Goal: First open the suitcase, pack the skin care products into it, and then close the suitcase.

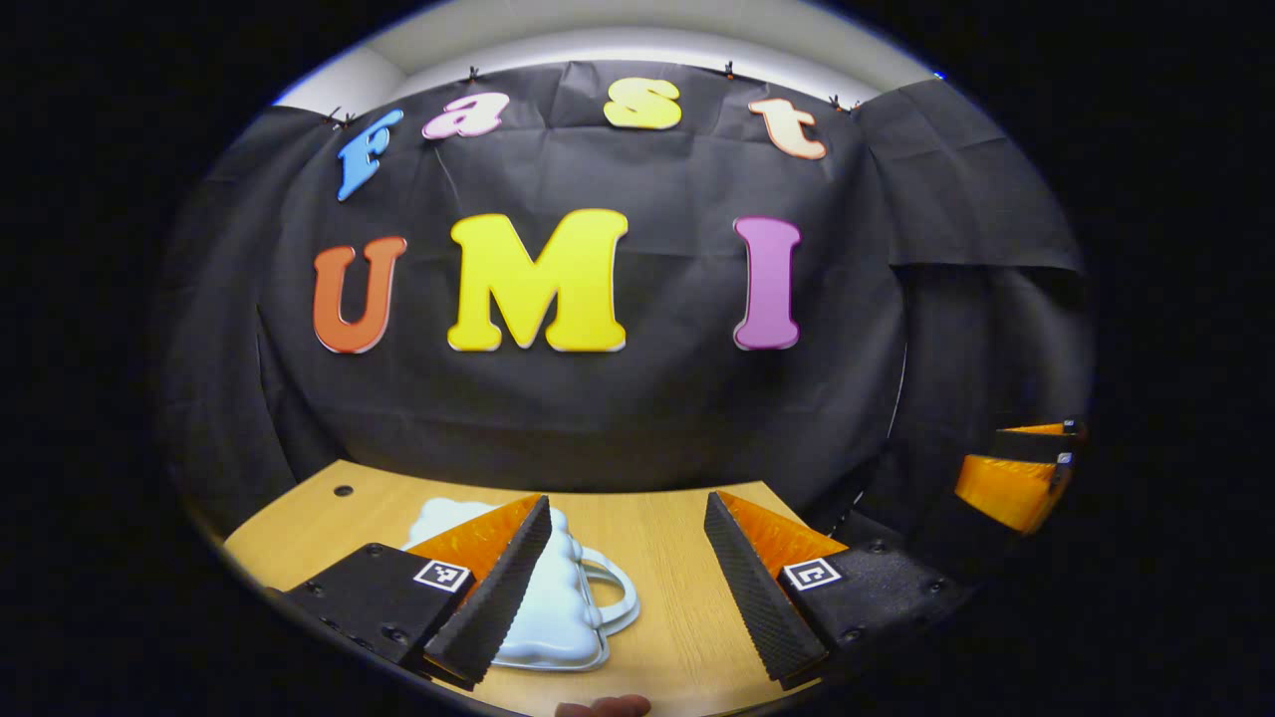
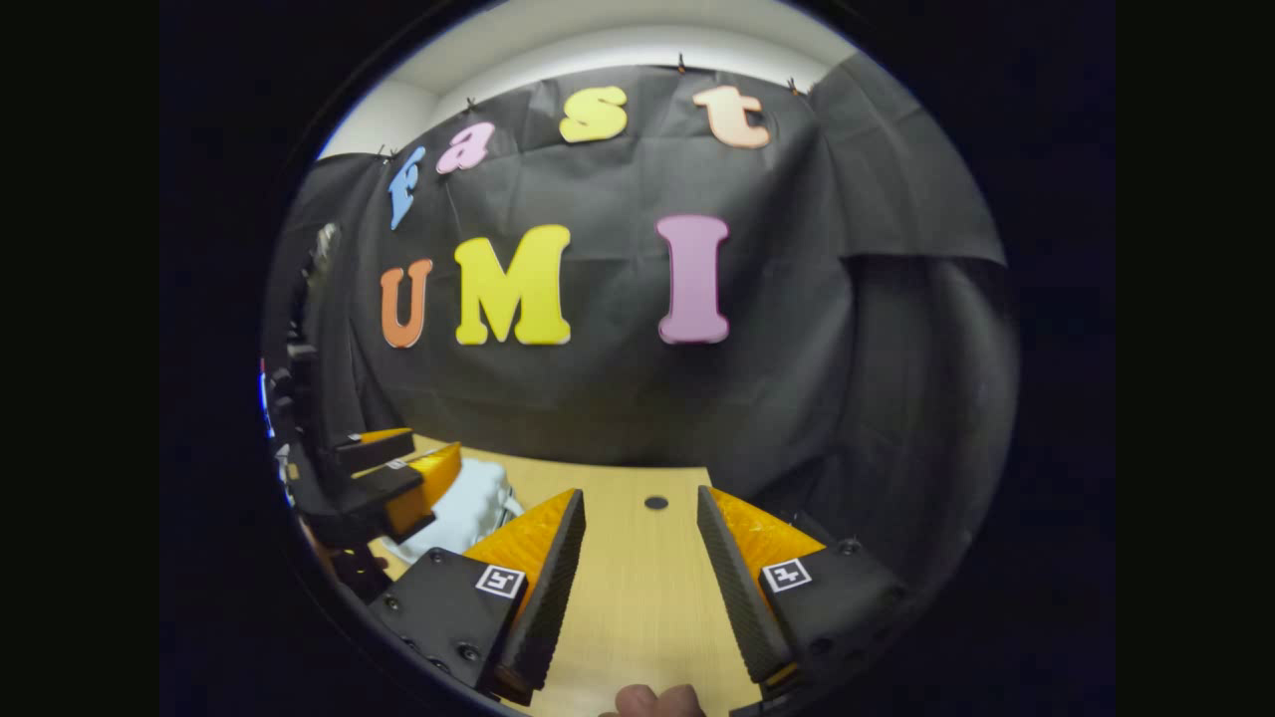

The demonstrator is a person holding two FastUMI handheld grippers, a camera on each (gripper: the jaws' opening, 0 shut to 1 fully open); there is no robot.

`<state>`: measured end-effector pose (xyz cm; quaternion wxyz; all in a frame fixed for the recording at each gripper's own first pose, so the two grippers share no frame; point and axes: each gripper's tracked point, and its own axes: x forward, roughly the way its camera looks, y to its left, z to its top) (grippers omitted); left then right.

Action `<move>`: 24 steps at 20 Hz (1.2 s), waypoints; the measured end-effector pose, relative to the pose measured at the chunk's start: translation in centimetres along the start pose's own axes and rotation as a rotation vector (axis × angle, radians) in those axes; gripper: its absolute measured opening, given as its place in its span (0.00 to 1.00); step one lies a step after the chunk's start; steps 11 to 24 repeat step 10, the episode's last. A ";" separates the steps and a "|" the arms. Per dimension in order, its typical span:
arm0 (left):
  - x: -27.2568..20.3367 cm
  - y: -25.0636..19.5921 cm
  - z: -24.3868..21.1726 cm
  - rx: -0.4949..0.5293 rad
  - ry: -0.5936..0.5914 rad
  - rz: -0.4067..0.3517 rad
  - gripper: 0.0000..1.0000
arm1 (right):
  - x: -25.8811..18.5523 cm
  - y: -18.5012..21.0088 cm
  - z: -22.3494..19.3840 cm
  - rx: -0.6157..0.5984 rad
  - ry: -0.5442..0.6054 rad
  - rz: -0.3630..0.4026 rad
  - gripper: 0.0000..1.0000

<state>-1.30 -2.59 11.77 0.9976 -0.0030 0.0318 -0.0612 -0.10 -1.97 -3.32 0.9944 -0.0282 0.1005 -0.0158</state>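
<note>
A: Where is the suitcase [image 1: 558,597] at this moment?

B: It lies flat on the desk [image 1: 677,558], a small pale blue case with a scalloped edge and a loop handle pointing right. In the left gripper view it sits near, low and left of centre, partly behind the left finger of the left tongs [image 1: 628,588]. In the right gripper view it shows pale at the far left.

A: Is it open?

B: It looks shut; I see no lid raised. So by my reading the first step is not yet done.

A: And the skin care products?

B: I cannot make any out in these pictures, so the packing and the closing are all left, I judge.

A: What of the tongs?

B: The left tongs are spread wide and grasp nothing, hovering above the desk beside the case. The right tongs [image 2: 637,588] are likewise released, over bare desk to the right, well apart from the case.
</note>
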 end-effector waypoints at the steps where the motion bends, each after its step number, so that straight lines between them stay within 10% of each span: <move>1: -1.2 0.6 1.7 -0.010 -0.026 0.012 0.98 | 0.1 1.0 1.2 -0.004 -0.045 -0.006 0.72; 24: -4.8 4.7 6.1 -0.006 -0.133 0.112 0.97 | -0.9 6.4 4.3 0.018 -0.164 0.025 0.78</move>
